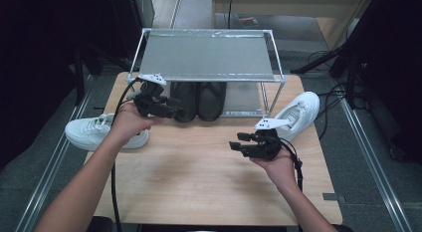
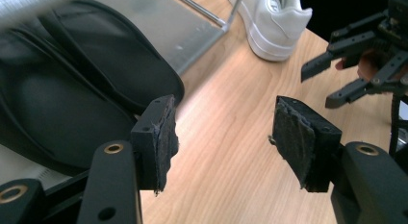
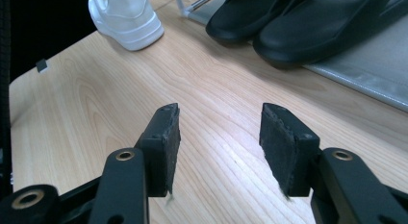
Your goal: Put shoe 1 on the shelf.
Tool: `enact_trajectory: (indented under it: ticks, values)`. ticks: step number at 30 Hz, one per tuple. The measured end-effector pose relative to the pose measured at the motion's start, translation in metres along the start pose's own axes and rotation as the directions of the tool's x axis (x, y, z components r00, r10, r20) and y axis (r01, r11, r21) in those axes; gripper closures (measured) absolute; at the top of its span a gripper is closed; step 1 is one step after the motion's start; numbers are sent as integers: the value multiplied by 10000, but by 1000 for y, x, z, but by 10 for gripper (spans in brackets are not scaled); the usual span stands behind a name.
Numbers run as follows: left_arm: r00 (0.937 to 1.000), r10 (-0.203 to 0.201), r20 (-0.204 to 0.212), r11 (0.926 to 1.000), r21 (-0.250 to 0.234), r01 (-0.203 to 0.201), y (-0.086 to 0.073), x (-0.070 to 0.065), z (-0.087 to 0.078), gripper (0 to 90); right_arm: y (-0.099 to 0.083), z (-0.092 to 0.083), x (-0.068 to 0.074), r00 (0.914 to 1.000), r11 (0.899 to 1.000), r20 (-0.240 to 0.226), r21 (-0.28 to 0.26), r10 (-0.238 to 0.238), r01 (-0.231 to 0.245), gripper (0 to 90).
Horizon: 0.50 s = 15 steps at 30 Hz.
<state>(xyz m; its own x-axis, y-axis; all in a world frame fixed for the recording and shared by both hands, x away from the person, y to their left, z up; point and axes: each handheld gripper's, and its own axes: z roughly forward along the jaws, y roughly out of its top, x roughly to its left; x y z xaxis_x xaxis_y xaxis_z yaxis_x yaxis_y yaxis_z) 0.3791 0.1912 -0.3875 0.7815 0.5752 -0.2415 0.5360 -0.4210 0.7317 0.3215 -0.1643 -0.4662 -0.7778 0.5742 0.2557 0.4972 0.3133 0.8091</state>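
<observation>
Wooden worktop point(image 1: 199, 157): both grippers, left gripper point(image 1: 171, 110) and right gripper point(image 1: 240, 141), stand apart, empty; black slippers point(image 1: 199, 100) beside the left gripper look light, soft, best gripped at the heel edge.

This looks like a lab or test room set up for recording, not a home. A small wooden worktop point(image 1: 199, 162) stands alone on grey carpet, with metal rails point(image 1: 370, 157) running along the floor on both sides. Black cables point(image 1: 323, 58) lie loose on the floor to the right, and dark equipment stands in the shadows at both sides. On the worktop sits a bare metal rack point(image 1: 206, 55) with black shoes point(image 1: 199, 100) beneath it and white sneakers point(image 1: 298, 115) beside it, laid out like props. The person's hands hold wired tools.
</observation>
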Motion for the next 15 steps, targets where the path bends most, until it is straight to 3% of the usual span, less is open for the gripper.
enact_trajectory:
  ticks: [10,15]
  values:
    - [9999,-105,-26,9999,-69,105,-29,-11,3,405,-10,-8,0,9997,9999,-223,-98,51,-53,503]
    - [9992,-380,145,9991,-183,382,-47,-12,-1,403,-11,-9,0,9997,9997,-229,-221,68,-73,504]
